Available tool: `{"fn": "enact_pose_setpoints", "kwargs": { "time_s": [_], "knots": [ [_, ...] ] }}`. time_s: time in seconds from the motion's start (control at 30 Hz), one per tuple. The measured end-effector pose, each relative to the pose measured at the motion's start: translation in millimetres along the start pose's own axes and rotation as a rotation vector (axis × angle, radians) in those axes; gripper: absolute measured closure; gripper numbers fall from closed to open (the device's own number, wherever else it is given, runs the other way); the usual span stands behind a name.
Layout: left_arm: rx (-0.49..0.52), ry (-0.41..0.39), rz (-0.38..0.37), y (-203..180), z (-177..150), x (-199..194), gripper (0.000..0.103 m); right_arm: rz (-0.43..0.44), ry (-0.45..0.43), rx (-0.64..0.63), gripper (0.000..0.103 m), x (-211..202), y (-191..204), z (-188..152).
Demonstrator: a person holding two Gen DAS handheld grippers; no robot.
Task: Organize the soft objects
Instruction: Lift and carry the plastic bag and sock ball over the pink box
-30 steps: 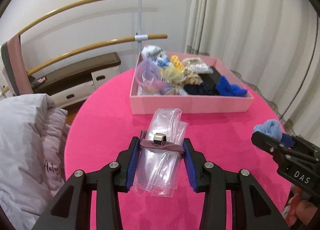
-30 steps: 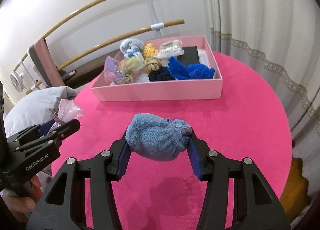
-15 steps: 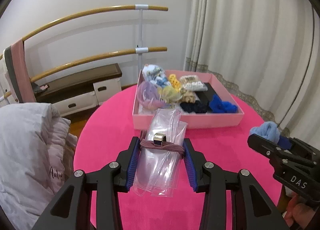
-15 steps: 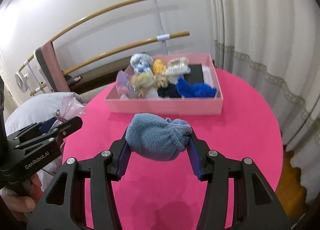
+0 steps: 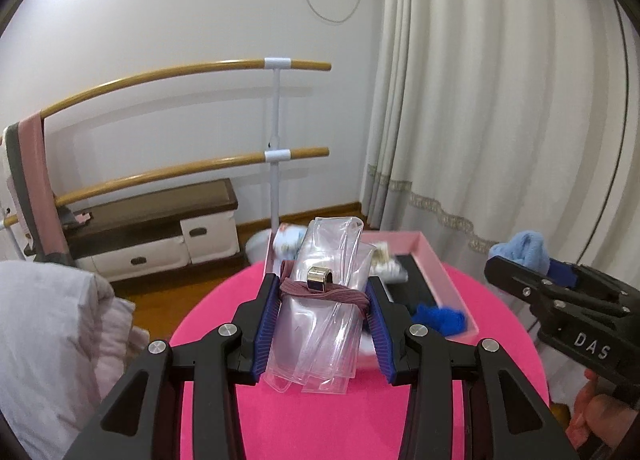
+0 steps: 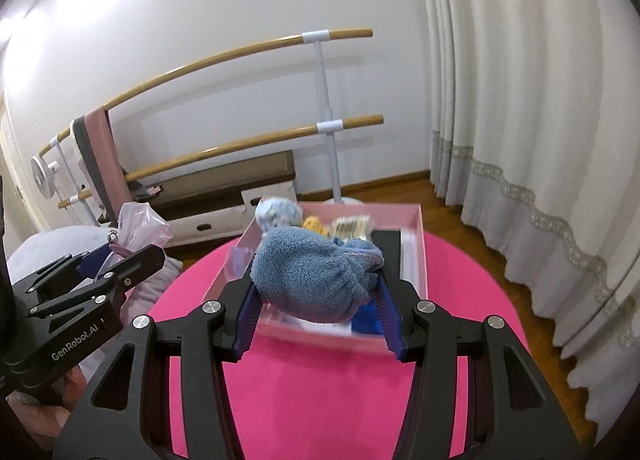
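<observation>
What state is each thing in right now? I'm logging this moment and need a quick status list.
left gripper: shut on the plastic bag bundle.
plastic bag bundle: clear, folded, bound by a mauve hair tie, held above the table.
right gripper: shut on the blue cloth.
blue cloth: bunched, held in the air.
pink box: open, on the pink table, partly filled with soft items.

We see a round pink surface (image 6: 304, 392); on its far side rests an open pink box (image 6: 422, 256) of soft things.
</observation>
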State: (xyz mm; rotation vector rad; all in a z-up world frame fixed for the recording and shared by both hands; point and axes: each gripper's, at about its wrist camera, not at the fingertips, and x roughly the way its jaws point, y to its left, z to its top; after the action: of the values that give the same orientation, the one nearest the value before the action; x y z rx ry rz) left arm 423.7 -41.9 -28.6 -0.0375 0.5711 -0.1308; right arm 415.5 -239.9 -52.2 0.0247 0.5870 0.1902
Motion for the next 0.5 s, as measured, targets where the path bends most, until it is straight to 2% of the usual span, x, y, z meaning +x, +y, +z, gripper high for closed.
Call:
{"fn": "enact_pose_setpoints", "kwargs": {
  "time_s": [0.3,0.5],
  "knots": [
    [-0.005,-0.015,0.004,-5.8,35.9,44.0,0.064,-0.008,0.006,0.014,0.055,38.8,-12.3,36.8],
    [-0.017,0.006,0.000,-7.4,52.7,87.4,0.064,-0.015,0.039,0.031,0.055,73.0,-29.3,52.0]
  ]
}}
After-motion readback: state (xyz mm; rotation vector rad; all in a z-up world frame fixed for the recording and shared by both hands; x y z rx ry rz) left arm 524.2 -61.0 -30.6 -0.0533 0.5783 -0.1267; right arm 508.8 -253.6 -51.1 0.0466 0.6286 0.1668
